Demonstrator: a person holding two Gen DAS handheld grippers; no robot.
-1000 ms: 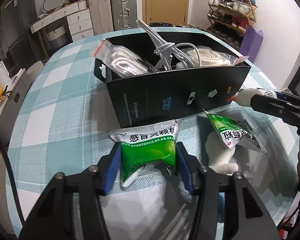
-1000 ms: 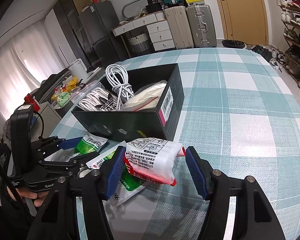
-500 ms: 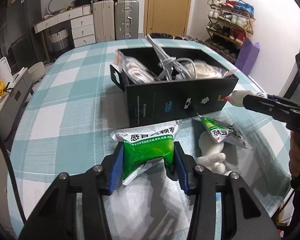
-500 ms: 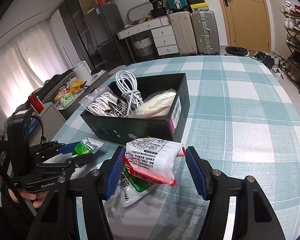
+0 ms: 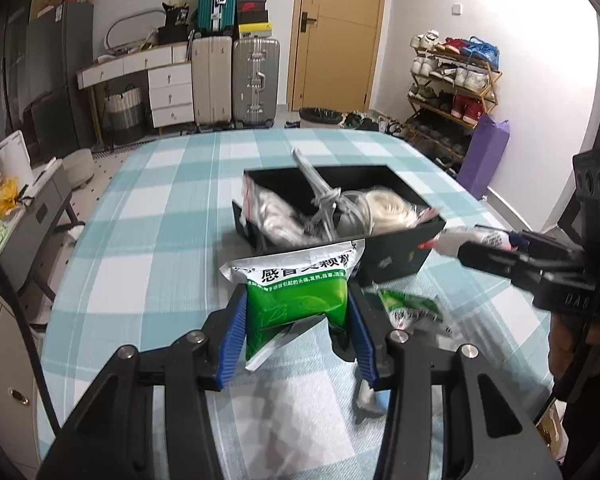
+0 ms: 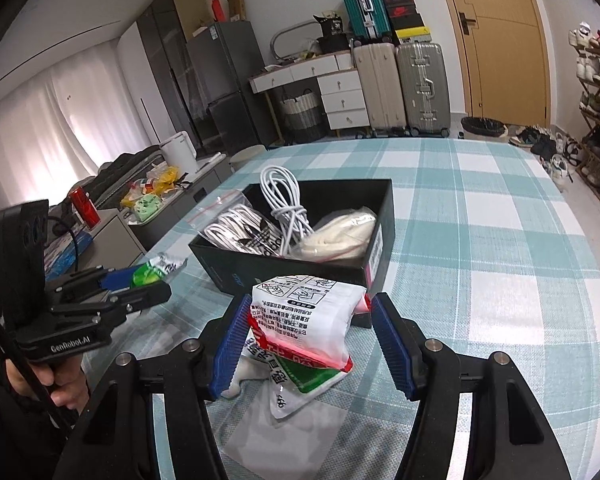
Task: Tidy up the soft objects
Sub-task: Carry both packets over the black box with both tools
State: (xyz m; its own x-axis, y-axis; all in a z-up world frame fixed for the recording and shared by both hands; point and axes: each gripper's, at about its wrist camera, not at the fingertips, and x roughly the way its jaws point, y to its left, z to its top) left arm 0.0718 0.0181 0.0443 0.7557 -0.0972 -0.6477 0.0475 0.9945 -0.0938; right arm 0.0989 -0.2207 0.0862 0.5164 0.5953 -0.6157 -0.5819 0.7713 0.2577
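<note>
Over the last second both pouches had risen off the table: left gripper (image 5: 296, 312) clamped on green pouch (image 5: 298, 292), right gripper (image 6: 312, 340) on red-and-white pouch (image 6: 304, 320), both short of black box (image 6: 300, 268), drop-in likely next.

Both fisheye views were evenly lit indoors, with daylight glowing through the curtains (image 6: 60, 120) at the left. Straight lines bowed toward dark vignetted corners. The black box (image 5: 396, 258) and its contents were motion-blurred in the left view.
</note>
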